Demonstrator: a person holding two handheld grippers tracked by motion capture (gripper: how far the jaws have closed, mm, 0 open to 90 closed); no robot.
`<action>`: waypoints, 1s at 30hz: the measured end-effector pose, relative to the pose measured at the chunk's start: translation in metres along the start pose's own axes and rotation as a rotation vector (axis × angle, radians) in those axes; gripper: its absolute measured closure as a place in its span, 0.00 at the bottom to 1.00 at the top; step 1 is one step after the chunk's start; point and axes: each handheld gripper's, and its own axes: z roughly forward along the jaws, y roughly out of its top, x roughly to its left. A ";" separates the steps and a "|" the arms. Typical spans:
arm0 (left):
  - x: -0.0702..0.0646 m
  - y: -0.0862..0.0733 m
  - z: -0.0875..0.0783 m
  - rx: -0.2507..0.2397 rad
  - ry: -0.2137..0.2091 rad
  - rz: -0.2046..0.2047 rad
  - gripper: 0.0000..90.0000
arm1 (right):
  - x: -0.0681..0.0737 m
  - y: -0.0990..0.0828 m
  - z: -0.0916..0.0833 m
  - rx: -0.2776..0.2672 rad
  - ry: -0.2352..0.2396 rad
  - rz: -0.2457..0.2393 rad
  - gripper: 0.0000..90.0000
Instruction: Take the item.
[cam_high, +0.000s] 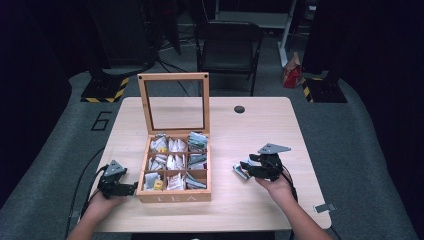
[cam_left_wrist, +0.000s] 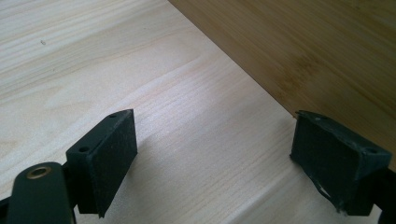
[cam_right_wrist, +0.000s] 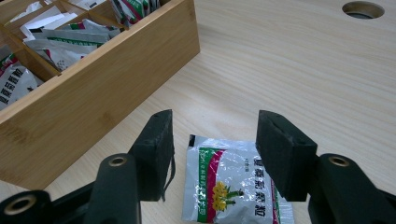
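Observation:
A wooden tea box (cam_high: 175, 197) stands open on the table with its glass-paned lid (cam_high: 145, 105) upright, and its compartments hold several tea sachets (cam_high: 174, 161). My left gripper (cam_high: 131, 189) rests on the table at the box's left front corner. Its jaws stand wide open with nothing between them (cam_left_wrist: 215, 154), and one jaw is close to the box wall (cam_left_wrist: 317, 51). My right gripper (cam_high: 246, 168) hovers right of the box, open (cam_right_wrist: 215, 149). A silver sachet (cam_right_wrist: 229, 186) with green, red and yellow print lies flat on the table below and between its jaws, untouched. The same sachet (cam_high: 240, 172) shows at the fingertips.
The light wooden table (cam_high: 250, 130) has a round cable hole (cam_high: 239, 109) at the back centre. A small metal clip (cam_high: 325, 207) lies near the front right corner. A black chair (cam_high: 227, 45) stands behind the table. The box's side wall (cam_right_wrist: 93, 102) is left of the sachet.

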 end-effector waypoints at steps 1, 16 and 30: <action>0.000 0.000 0.000 0.000 0.000 -0.001 0.15 | -0.001 0.000 0.000 -0.002 -0.002 -0.006 0.51; 0.000 0.000 0.000 0.000 0.000 -0.001 0.15 | -0.010 -0.006 -0.008 -0.013 -0.041 0.015 0.51; 0.000 0.000 0.000 -0.001 0.000 -0.001 0.15 | -0.024 -0.021 -0.010 -0.001 -0.087 0.046 0.51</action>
